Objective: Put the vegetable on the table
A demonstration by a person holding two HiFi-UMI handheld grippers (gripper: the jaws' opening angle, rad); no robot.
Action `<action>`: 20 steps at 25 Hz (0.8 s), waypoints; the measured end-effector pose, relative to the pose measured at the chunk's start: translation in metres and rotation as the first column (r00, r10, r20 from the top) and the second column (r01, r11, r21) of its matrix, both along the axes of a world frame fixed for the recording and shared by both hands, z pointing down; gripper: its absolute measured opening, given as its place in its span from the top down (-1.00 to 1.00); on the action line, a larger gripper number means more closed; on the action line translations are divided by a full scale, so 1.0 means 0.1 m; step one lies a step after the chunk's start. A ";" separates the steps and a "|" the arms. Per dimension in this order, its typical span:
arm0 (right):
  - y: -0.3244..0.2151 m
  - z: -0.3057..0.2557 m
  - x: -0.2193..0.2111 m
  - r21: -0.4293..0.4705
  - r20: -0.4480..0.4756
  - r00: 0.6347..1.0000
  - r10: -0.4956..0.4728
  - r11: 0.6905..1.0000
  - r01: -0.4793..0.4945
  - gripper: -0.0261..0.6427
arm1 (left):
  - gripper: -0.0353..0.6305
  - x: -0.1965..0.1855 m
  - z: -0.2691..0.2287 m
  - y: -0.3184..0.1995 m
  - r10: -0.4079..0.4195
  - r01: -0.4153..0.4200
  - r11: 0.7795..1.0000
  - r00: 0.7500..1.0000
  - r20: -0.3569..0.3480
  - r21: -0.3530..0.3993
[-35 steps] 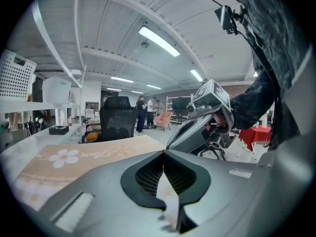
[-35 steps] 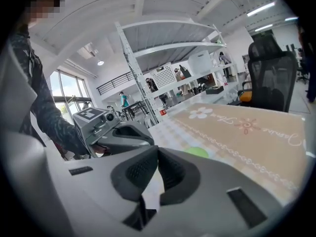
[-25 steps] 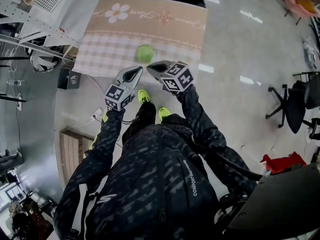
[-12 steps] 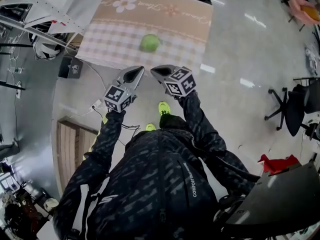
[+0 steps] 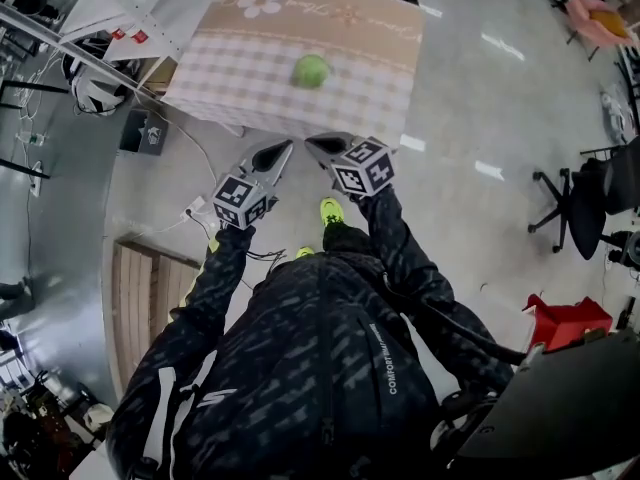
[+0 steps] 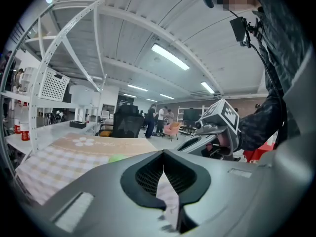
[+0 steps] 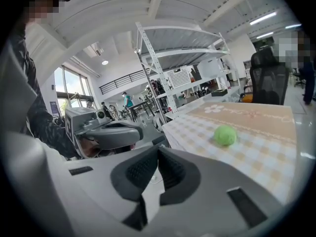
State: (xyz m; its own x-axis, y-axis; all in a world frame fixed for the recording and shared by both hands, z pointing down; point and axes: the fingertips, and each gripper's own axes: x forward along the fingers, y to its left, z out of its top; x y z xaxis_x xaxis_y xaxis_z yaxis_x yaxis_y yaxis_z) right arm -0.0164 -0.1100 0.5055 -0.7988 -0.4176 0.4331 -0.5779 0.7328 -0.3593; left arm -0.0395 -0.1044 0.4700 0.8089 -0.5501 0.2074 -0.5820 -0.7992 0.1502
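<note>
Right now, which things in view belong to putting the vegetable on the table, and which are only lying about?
For the job: green vegetable, lying on the table; left gripper and right gripper, both shut, empty.
Lying about: office chair, red object on the floor, wooden pallet, white rack.

Pretty clearly a big open lab or workshop hall, not anyone's home. Shiny grey floor (image 5: 480, 98) all round, white metal racking (image 5: 70, 28) at 11 o'clock, black office chairs (image 5: 590, 208) at 3 o'clock, a slatted wooden panel (image 5: 145, 298) at 8 o'clock. High ribbed ceiling (image 6: 128, 38) with strip lights (image 6: 170, 57), tall windows (image 7: 74, 85), people (image 6: 158, 118) standing around far back. The cloth-covered counter (image 5: 250, 78) at 12 o'clock is the only homey bit.
</note>
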 end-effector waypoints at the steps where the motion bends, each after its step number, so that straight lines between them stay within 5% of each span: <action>1: 0.06 -0.03 -0.03 0.003 0.002 1.000 0.002 1.000 -0.002 0.92 | 0.91 -0.02 -0.02 0.05 0.003 -0.003 1.000 1.000 -0.003 0.003; 20: 1.26 -0.26 -0.39 0.053 0.015 0.997 0.072 0.996 -0.073 0.92 | 0.91 -0.26 -0.23 1.25 0.058 -0.057 0.998 0.997 -0.058 0.030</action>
